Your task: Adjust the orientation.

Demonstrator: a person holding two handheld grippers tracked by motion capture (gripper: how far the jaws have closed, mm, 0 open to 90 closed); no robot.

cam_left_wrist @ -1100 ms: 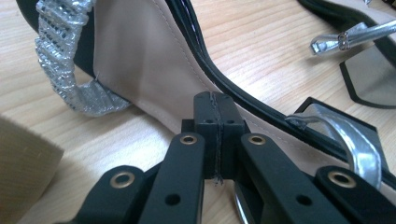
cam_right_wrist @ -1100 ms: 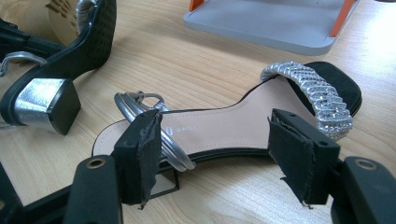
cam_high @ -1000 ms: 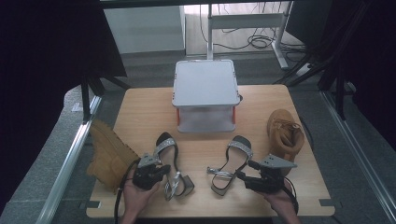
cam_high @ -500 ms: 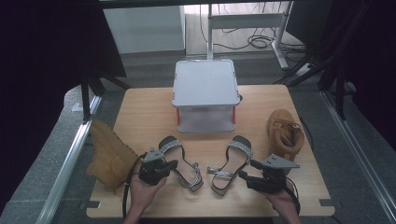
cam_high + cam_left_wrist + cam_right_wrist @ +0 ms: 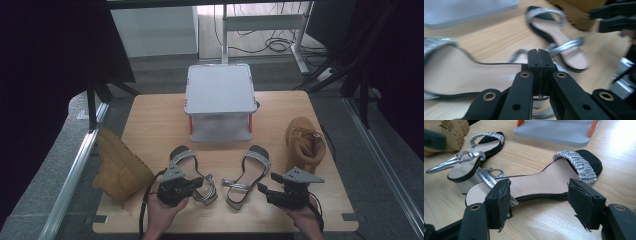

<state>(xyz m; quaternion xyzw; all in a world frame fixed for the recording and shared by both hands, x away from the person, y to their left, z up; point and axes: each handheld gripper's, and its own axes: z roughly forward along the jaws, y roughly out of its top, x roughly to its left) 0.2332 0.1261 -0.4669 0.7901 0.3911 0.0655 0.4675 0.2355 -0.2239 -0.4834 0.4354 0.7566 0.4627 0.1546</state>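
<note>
Two silver-strapped black sandals lie on the wooden table [image 5: 155, 120]. My left gripper [image 5: 204, 183] is at the heel end of the left sandal [image 5: 186, 167]. In the left gripper view its jaws [image 5: 539, 60] are pressed together, with a thin silver strap pinched low between them and the left sandal's insole [image 5: 454, 72] just beyond. My right gripper [image 5: 263, 190] stands open at the near side of the right sandal [image 5: 250, 170]. In the right gripper view its pads [image 5: 499, 202] flank that sandal's sole [image 5: 544, 182] without touching it.
A grey stand with orange legs [image 5: 220, 90] sits at the table's middle back. One tan boot [image 5: 117, 167] lies at the left edge, another [image 5: 304, 142] at the right. Table edges run close beneath both hands.
My left gripper has moved up and to the right, and the left sandal's heel end has swung right with it. The right gripper and right sandal have stayed put.
</note>
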